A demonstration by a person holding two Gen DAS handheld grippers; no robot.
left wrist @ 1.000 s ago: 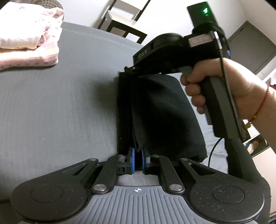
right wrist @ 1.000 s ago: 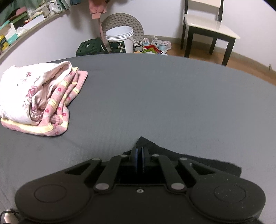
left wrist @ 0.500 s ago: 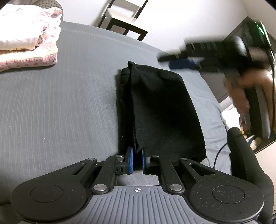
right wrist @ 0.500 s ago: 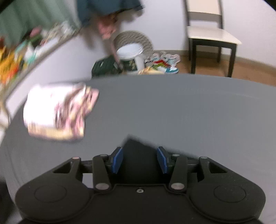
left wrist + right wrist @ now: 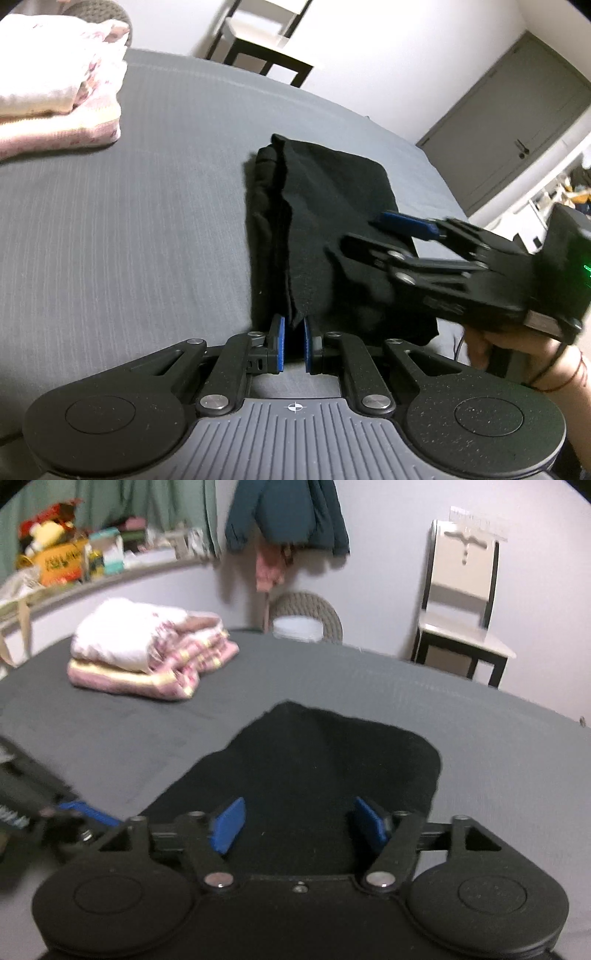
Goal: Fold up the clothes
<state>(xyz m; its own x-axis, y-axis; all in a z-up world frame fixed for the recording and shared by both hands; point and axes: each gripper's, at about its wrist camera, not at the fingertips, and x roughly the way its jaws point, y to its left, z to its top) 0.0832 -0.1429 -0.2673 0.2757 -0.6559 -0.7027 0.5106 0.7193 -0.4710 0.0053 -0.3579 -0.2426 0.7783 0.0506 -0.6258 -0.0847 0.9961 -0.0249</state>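
A black garment [image 5: 325,221] lies folded into a long strip on the grey cloth surface [image 5: 147,229]. My left gripper [image 5: 292,343] is shut on its near edge, with the fabric pinched between the blue pads. My right gripper [image 5: 358,236] hovers over the garment's right side, held by a hand [image 5: 517,343], and its jaws stand wide apart. In the right wrist view the right gripper [image 5: 299,825] is open above the black garment [image 5: 325,760] with nothing between its pads. The left gripper [image 5: 74,812] shows blurred at the left edge.
A folded pile of pink and white clothes [image 5: 147,653] lies at the far left of the surface, also visible as the pile [image 5: 55,103]. Beyond the far edge stand a chair [image 5: 461,627] and a white bucket [image 5: 297,626]. A grey door [image 5: 517,110] is at the right.
The right gripper let go of the garment's far corner, opened wide, and swung back to the near right side. The left gripper kept its hold and place.
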